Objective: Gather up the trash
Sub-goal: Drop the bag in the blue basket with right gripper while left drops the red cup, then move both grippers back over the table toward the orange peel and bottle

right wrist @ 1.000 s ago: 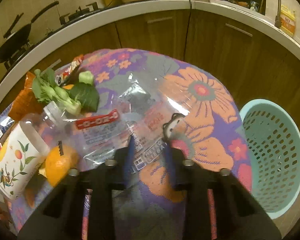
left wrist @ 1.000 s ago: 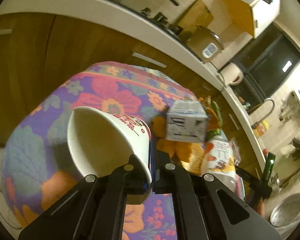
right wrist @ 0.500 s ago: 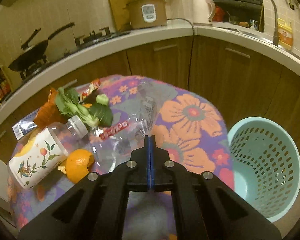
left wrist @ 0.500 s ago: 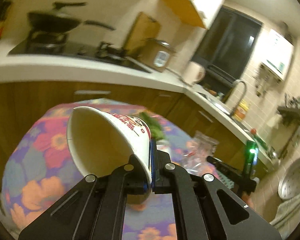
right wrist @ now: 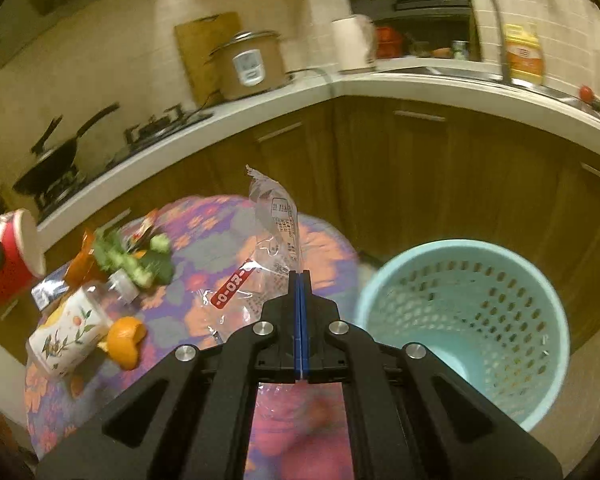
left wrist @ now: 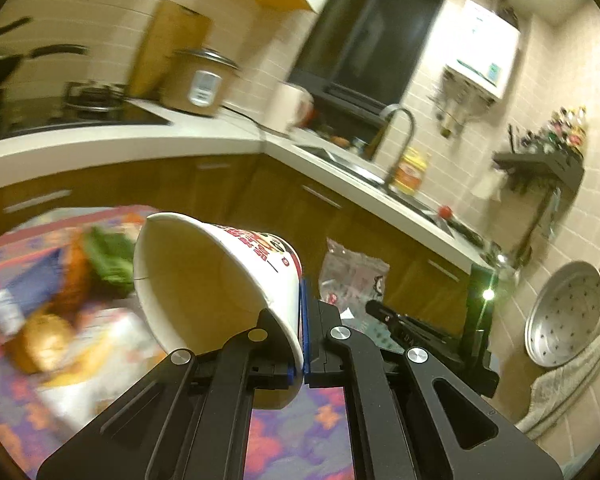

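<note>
My left gripper [left wrist: 302, 334] is shut on the rim of a white paper noodle cup [left wrist: 216, 280], held tilted above the flowered table; the cup also shows at the left edge of the right wrist view [right wrist: 10, 252]. My right gripper [right wrist: 301, 320] is shut on a clear plastic bag [right wrist: 274, 232] with a red label, lifted off the table; the bag also shows in the left wrist view [left wrist: 352, 280]. A light-blue perforated trash basket [right wrist: 464, 332] stands on the floor right of the table, close beside my right gripper.
On the flowered tablecloth [right wrist: 204, 248] lie a plastic bottle with a fruit label [right wrist: 72, 328], orange peel [right wrist: 126, 340], green vegetable scraps [right wrist: 136, 260] and an orange wrapper [right wrist: 82, 264]. Wooden cabinets and a white counter [right wrist: 420, 84] curve behind.
Both grippers have risen. The right one shut on the plastic bag and lifted it toward the basket. The left one carried the cup up and rightward.
</note>
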